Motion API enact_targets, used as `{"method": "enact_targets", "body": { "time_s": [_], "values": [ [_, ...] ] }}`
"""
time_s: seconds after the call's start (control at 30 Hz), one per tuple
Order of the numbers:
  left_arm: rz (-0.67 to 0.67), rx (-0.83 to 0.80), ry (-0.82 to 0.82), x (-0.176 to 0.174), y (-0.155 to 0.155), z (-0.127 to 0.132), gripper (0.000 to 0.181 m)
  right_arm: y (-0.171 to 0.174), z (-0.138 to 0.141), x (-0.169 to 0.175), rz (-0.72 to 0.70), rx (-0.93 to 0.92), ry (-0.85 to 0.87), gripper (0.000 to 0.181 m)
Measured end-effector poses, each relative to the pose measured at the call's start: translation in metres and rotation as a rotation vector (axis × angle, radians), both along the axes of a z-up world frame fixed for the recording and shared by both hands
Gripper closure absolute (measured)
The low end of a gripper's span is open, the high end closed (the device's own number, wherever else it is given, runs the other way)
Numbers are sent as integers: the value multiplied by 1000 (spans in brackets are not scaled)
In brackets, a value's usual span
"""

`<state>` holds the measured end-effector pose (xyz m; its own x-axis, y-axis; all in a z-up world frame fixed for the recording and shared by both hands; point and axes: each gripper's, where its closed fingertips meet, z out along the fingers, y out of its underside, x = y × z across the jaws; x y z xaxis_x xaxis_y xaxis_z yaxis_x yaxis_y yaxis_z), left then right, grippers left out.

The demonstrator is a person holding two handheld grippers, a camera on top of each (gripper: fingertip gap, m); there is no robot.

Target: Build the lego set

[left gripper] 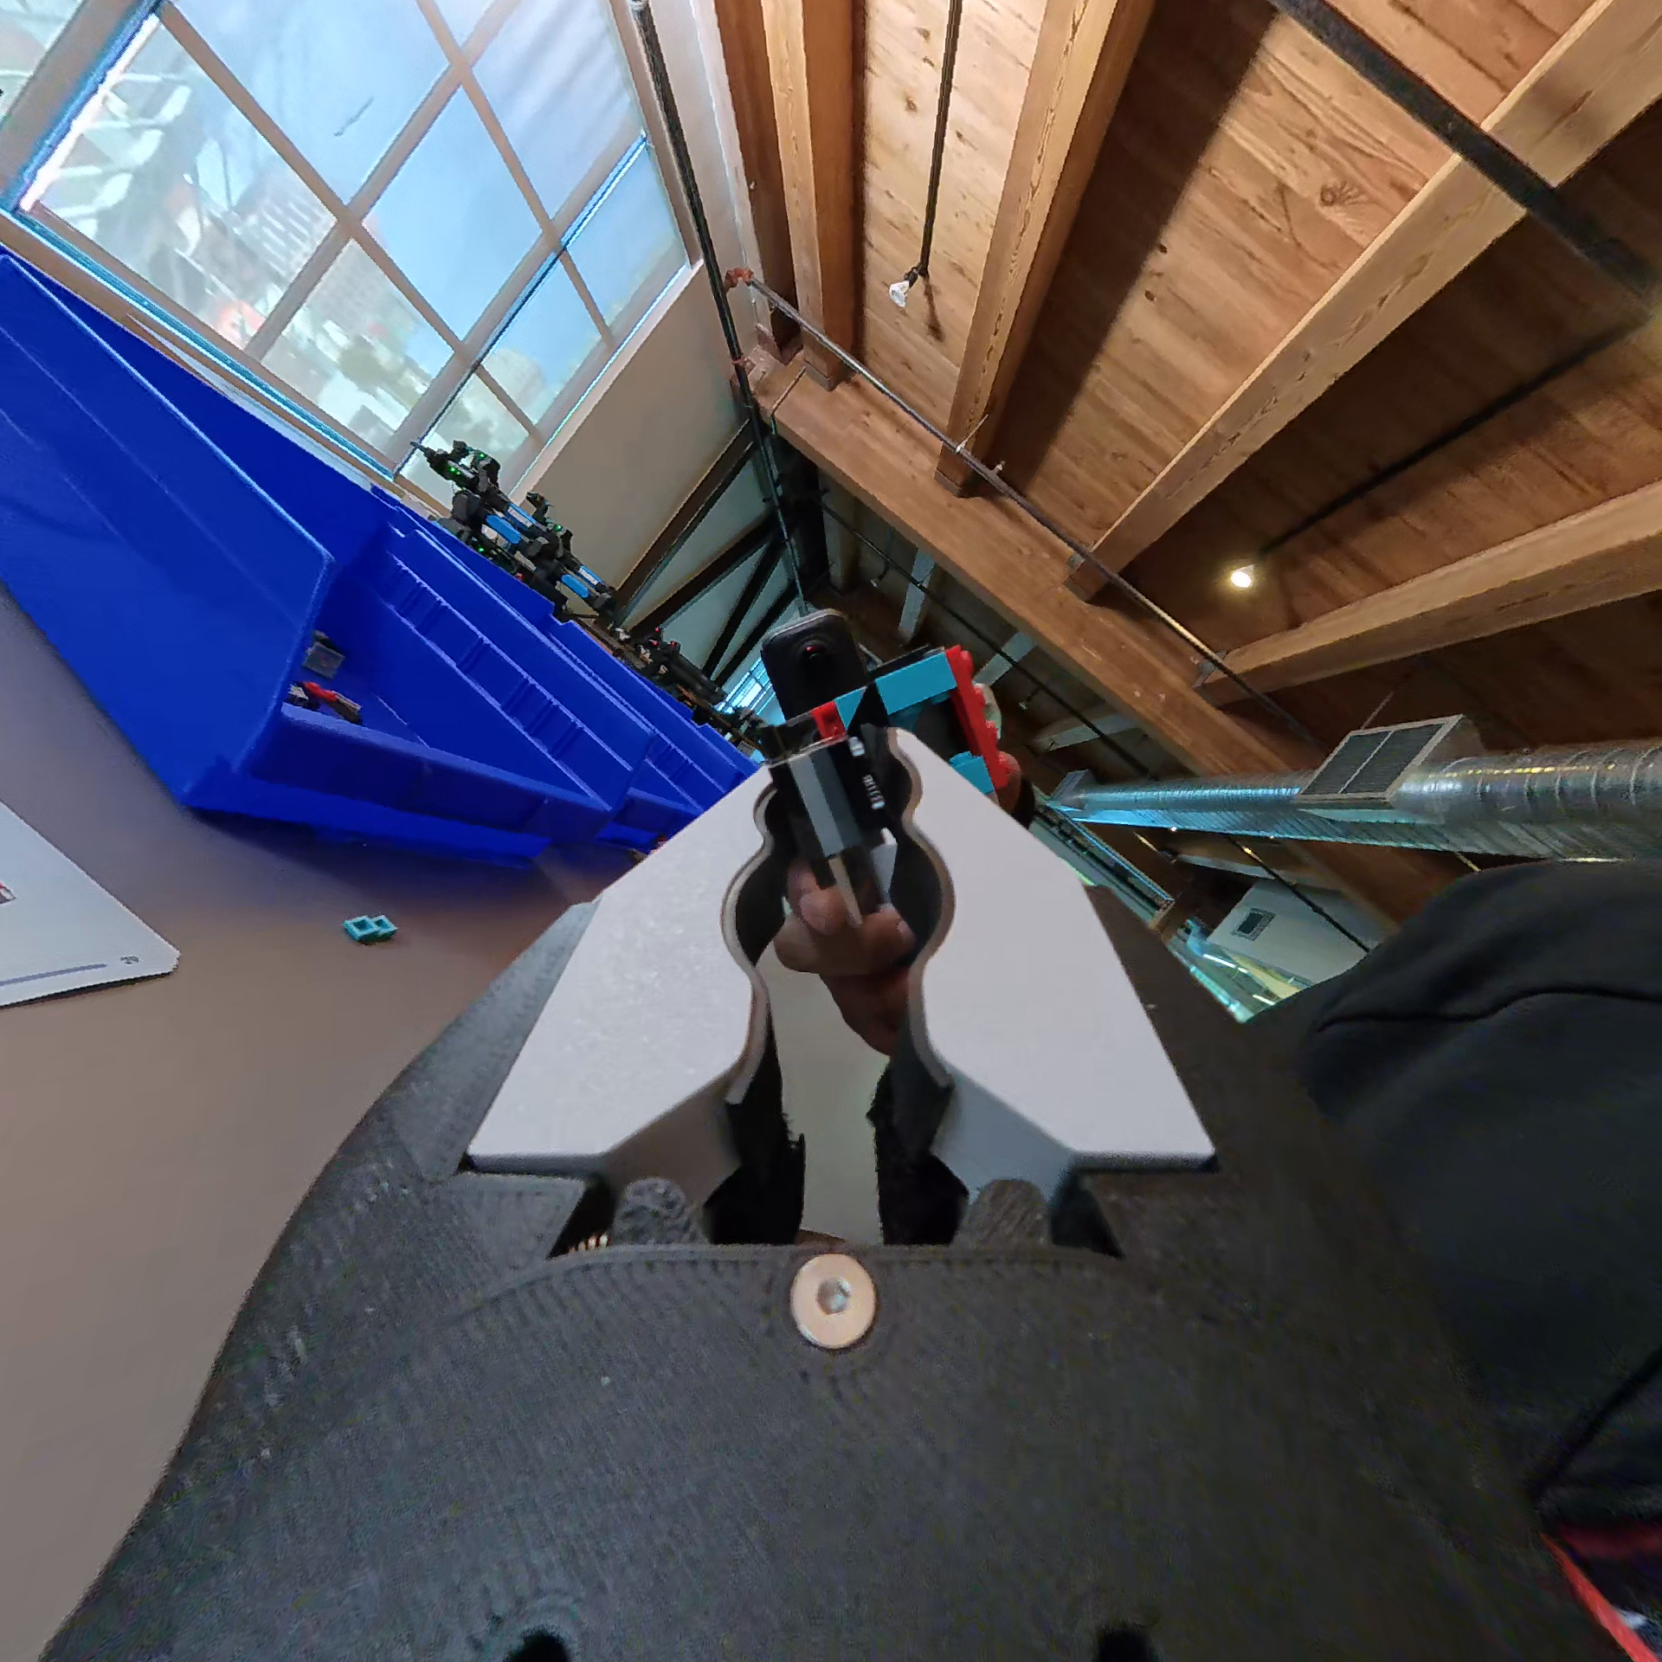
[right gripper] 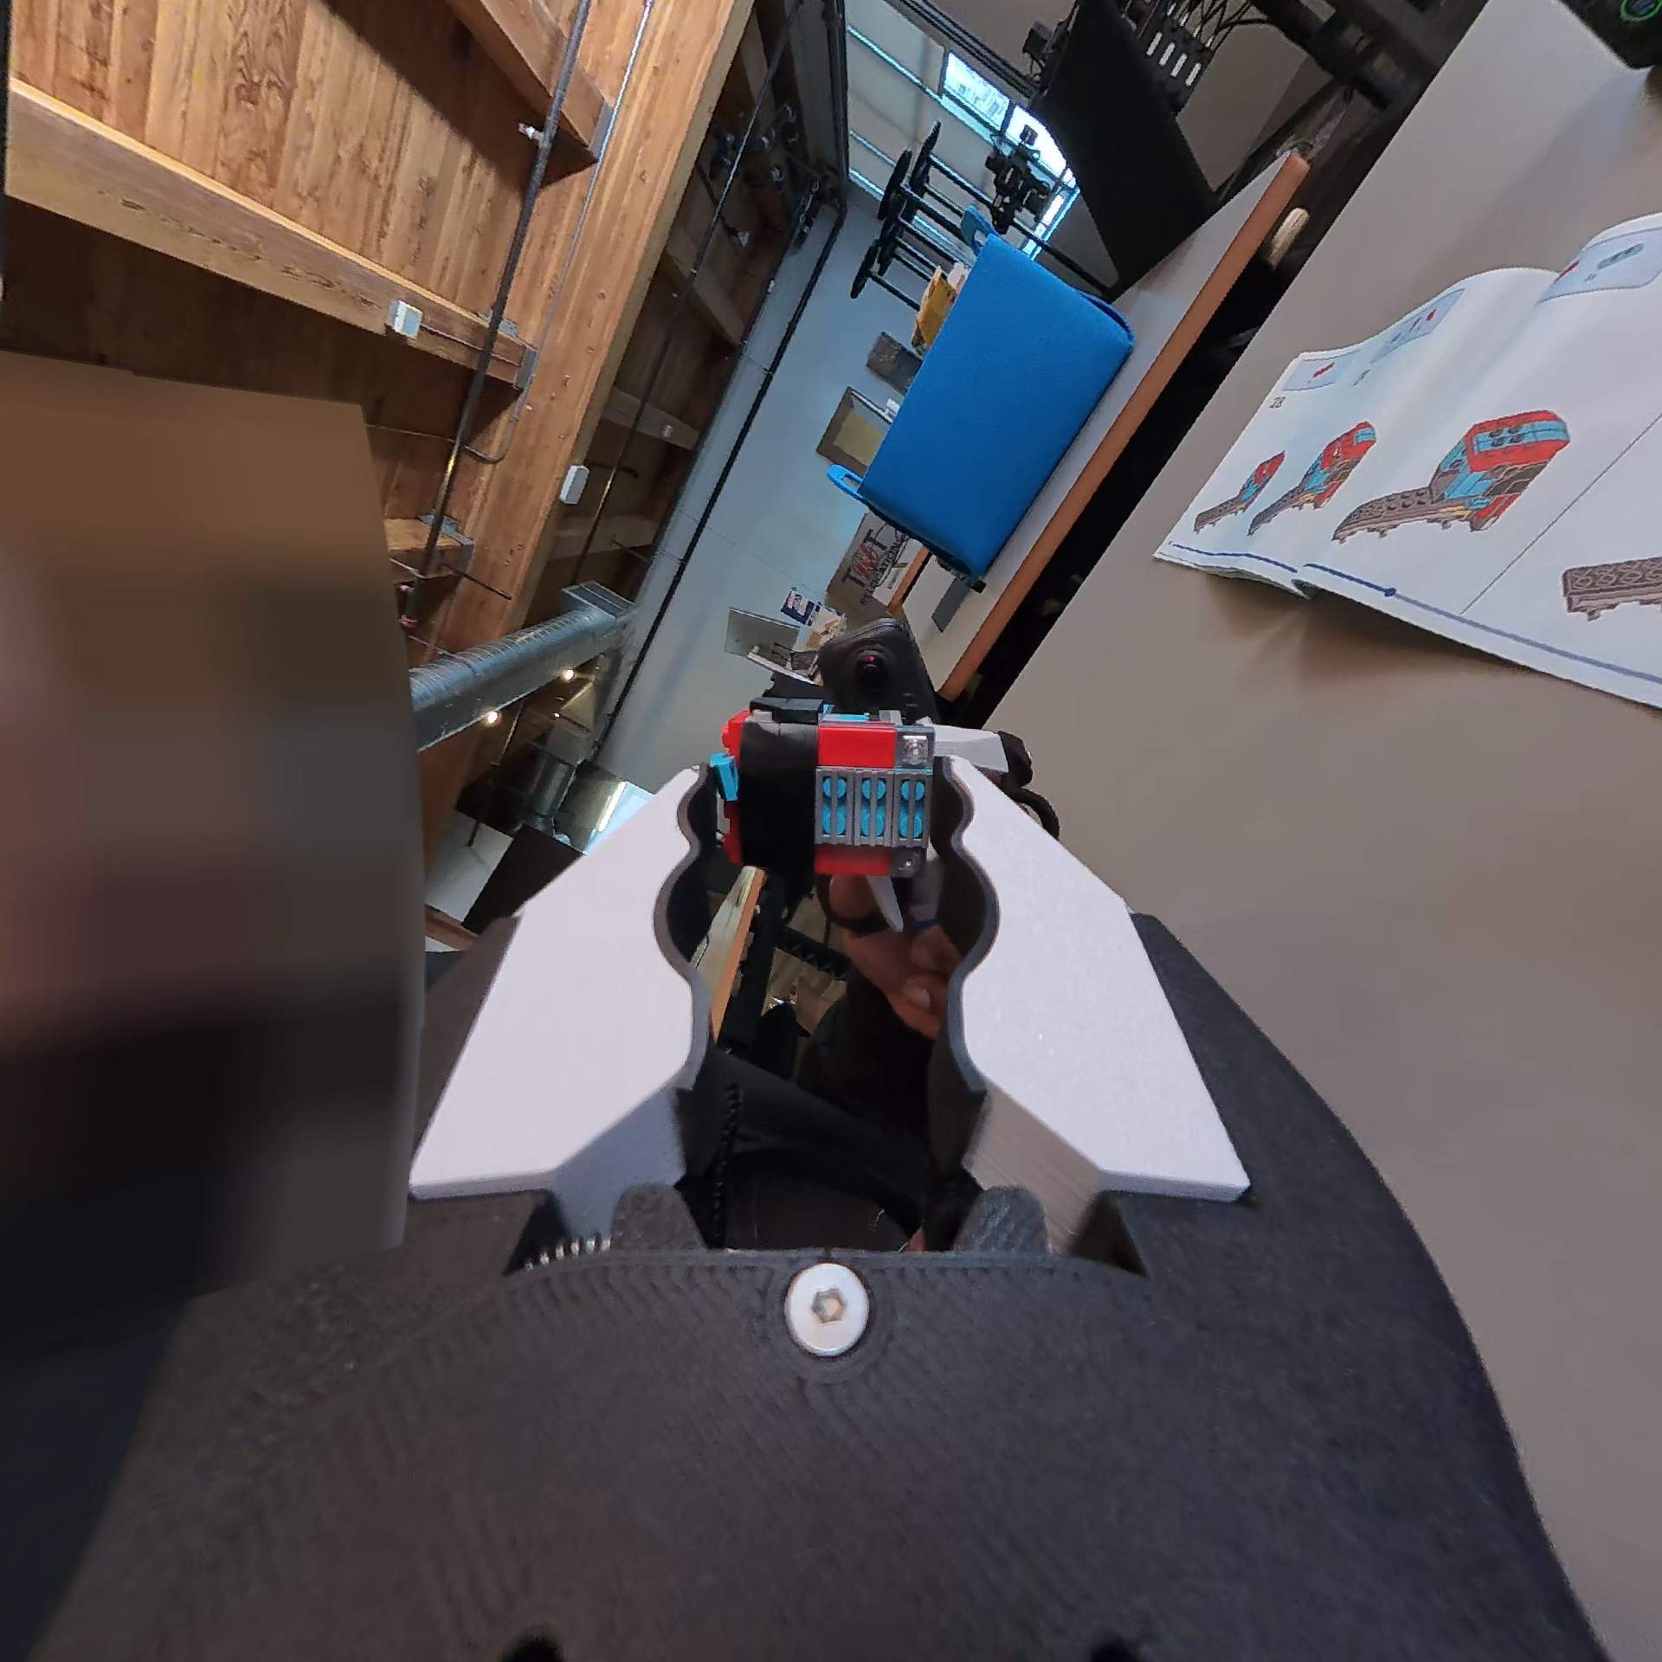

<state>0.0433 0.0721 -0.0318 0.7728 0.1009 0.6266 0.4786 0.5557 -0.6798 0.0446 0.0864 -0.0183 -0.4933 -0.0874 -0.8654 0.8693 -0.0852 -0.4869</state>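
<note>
A partly built lego model of red, teal, black and grey bricks is held up in the air above the brown table [left gripper: 225, 1034], between both grippers. In the left wrist view my left gripper [left gripper: 832, 769] is shut on the model's grey and black end [left gripper: 827, 800]. Its teal and red part [left gripper: 935, 692] sticks out beyond the fingertips. In the right wrist view my right gripper [right gripper: 827, 782] is shut on the model's body [right gripper: 854, 800], with a teal grille facing the camera. Each view shows the other gripper's camera just behind the model [left gripper: 809, 652] [right gripper: 868, 670].
Blue parts bins [left gripper: 315, 585] stand on the table at the left, with small pieces inside. A loose teal brick [left gripper: 370, 927] lies on the table. The open instruction booklet [right gripper: 1439, 468] lies on the table [right gripper: 1259, 809]. A blue chair [right gripper: 989, 405] stands beyond the table edge. Less than 4 cm separates the two grippers' tips.
</note>
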Motion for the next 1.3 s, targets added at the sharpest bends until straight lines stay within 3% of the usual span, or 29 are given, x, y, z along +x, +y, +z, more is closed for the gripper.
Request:
{"method": "enact_targets", "body": {
  "time_s": [0.93, 1.3],
  "values": [
    [-54, 120, -152, -12, 17, -10, 164, 19, -12, -10, -78, -8, 57, 134],
    [-35, 86, -81, -6, 14, -3, 165, 16, -6, -4, -64, 2, 90, 134]
  ]
}}
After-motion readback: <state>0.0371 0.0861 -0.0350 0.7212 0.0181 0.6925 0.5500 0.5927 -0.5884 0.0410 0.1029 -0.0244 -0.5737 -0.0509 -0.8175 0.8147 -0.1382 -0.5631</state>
